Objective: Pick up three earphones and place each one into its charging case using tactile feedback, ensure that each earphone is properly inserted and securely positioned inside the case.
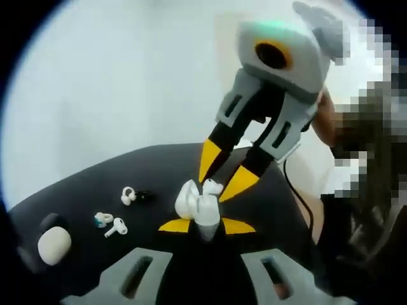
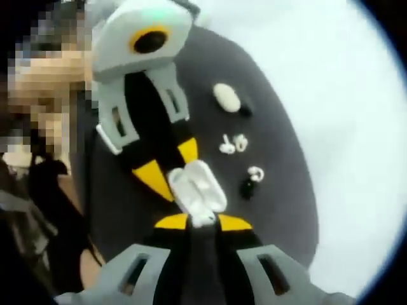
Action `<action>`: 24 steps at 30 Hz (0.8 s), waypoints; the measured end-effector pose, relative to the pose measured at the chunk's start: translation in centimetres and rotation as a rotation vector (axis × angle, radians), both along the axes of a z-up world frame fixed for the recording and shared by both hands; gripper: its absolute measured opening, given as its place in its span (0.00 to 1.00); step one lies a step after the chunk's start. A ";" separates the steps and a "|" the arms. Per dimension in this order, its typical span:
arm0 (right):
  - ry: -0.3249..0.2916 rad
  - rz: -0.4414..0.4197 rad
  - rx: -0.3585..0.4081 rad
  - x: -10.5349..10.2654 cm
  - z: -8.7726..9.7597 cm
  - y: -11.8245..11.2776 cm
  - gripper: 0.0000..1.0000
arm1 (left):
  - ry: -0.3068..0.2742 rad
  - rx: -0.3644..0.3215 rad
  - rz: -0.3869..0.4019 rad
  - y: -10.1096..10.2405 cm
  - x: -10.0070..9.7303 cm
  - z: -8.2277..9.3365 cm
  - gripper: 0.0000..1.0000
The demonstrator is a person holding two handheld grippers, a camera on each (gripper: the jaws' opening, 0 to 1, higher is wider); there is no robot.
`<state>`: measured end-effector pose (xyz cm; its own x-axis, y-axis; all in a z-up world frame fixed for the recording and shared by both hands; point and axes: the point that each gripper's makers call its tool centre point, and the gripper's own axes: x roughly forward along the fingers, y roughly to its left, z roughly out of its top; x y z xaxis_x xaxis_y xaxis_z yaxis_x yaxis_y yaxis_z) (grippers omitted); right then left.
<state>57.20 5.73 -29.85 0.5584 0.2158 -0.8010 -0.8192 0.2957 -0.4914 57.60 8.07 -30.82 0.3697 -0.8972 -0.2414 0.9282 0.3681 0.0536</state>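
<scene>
The open charging case [image 1: 198,204] and loose earphones [image 1: 116,227] look like smooth, glossy white plastic. The round mat [image 1: 95,184] beneath is dark and matt. Both grippers' [image 1: 206,224] jaws appear hard grey and yellow plastic

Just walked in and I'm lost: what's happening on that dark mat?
A person is working two handheld grippers over a dark mat. The left gripper holds an open white charging case between its yellow-tipped fingers, while the right gripper meets it from above, apparently seating an earphone in it. Loose earphones and another, closed white case lie further along the mat, so more remain to be placed.
</scene>
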 end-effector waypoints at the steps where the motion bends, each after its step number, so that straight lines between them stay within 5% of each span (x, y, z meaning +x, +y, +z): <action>1: 0.008 -0.010 0.010 0.3 -0.1 0.2 0.18 | 0.000 0.001 0.000 0.0 0.0 0.0 0.13; 12: 0.036 -0.028 0.064 0.1 -0.4 1.2 0.19 | -0.004 0.004 0.002 0.2 0.0 -0.1 0.13; 17: 0.063 -0.012 0.188 -0.4 0.5 1.4 0.19 | -0.003 0.005 0.002 0.2 0.0 -0.1 0.13; 21: 0.047 0.101 0.300 -0.4 2.6 1.3 0.19 | -0.002 0.003 0.001 0.2 0.0 -0.1 0.13; 24: 0.028 0.183 0.357 0.5 3.0 -1.0 0.24 | 0.001 0.003 0.001 0.2 0.1 -0.1 0.13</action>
